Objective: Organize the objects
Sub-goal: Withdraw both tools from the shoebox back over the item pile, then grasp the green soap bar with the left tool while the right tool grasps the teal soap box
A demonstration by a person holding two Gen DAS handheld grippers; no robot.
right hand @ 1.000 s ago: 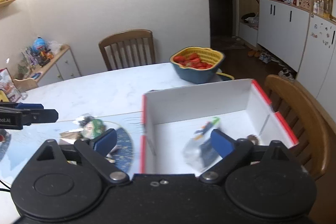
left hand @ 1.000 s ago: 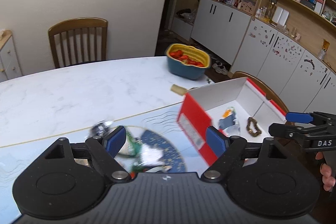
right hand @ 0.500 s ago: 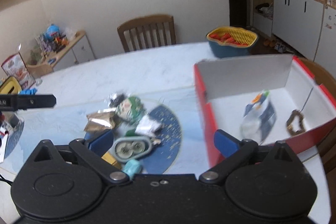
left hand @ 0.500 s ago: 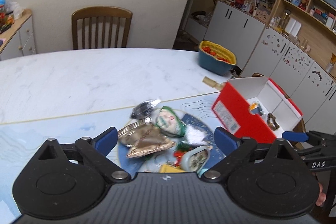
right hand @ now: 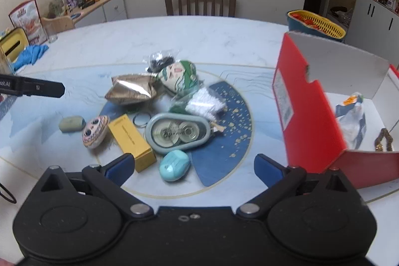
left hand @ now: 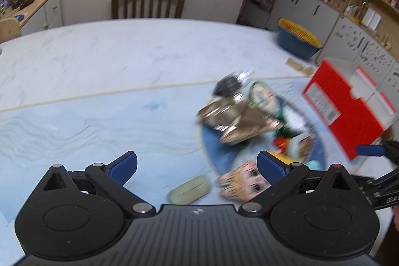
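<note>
1. Left gripper (left hand: pixel 197 163): jaws spread wide, empty, low in frame over the mat (left hand: pixel 74 121).
2. Right gripper (right hand: pixel 193 166): spread, empty.
3. Clutter pile (right hand: pixel 172 111) sits mid-frame (left view blurred).
4. Red box (right hand: pixel 311 116) stands at right.

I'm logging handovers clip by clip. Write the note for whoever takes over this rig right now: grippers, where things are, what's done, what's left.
Left gripper: open, empty, above the mat near the olive case.
Right gripper: open, empty, over the pile by the teal case.
Done: a clear bagged item and a brown bracelet lie in the red box.
Left on the mat: gold pouch, green-haired plush, grey tape case, yellow box, key ring, white bagged item, striped round toy, black bagged item.
</note>
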